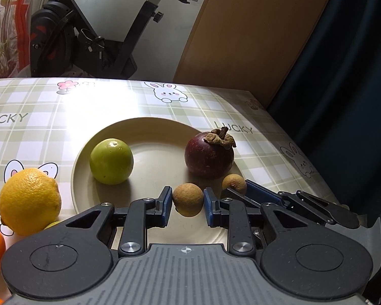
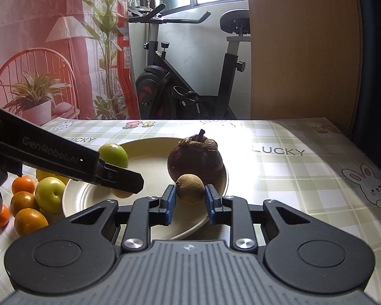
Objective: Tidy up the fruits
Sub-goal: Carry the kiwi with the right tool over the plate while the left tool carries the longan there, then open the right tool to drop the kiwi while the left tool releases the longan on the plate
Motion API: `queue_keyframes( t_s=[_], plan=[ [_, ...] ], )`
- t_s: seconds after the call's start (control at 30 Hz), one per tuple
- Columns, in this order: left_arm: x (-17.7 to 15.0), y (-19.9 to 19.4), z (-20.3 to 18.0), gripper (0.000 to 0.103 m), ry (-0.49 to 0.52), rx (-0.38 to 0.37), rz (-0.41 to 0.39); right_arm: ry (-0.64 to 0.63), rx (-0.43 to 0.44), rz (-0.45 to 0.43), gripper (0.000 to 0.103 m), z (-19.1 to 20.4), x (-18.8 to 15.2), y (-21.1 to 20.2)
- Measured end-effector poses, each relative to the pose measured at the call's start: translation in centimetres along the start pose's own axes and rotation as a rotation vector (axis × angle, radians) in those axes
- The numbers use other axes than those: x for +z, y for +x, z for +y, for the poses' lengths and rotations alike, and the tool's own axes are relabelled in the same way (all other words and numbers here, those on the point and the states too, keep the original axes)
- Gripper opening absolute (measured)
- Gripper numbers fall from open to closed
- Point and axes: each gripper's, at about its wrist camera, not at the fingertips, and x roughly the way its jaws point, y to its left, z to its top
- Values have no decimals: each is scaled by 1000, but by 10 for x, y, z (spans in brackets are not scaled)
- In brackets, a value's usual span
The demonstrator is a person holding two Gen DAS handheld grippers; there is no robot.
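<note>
A cream plate (image 1: 83, 157) on the tabletop (image 1: 25, 132) holds a green fruit (image 1: 111, 161) and a mangosteen (image 1: 208, 155). Above it, each hand-held gripper, left (image 1: 187, 202) and right (image 2: 190, 195), clamps one brown longan: (image 1: 188, 199) and (image 2: 190, 188).

On the cream plate (image 1: 149, 132): green fruit (image 1: 111, 161), upright mangosteen (image 1: 209, 155), two brown, perhaps longan, fruits (image 1: 188, 199).

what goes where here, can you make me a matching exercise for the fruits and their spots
1 mangosteen
2 lemon
3 longan
4 green fruit

a between the left tool's fingers
b on the plate, dry stem cap on top
c on the tablecloth, off the plate
d on the plate, smooth skin

Pairs: 1-b, 2-c, 3-a, 4-d
</note>
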Motion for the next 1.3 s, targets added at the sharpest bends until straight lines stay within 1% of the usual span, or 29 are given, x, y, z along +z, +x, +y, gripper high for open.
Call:
queue_keyframes(
  t_s=[0.2,0.6,0.73,0.77,0.8,0.83,0.93,1.0,1.13,1.3],
  plan=[
    [-5,14,-2,28,6,-5,41,-12,-14,4,27,4,1,1],
    [-5,21,-5,30,11,-5,47,-8,1,7,28,3,1,2],
    [-5,12,-6,33,15,-3,21,15,9,-18,32,-1,-1,-2],
    [-4,9,-7,33,19,-6,12,24,16,-28,34,-2,-1,-4],
    [-4,7,-7,34,25,-8,7,37,24,-40,39,-5,-3,-7],
    [-4,5,-8,34,32,-8,2,46,27,-47,41,-6,-3,-8],
    [-3,-3,-11,37,59,3,-21,65,23,-60,41,-8,-4,-11],
    [-2,-9,-12,41,70,11,-34,71,20,-64,41,-9,-4,-13],
    [-1,-21,-13,41,84,19,-58,68,22,-57,41,-9,-4,-13],
    [-2,-39,-12,41,115,36,-82,54,17,-22,41,-4,0,-11]
  ],
)
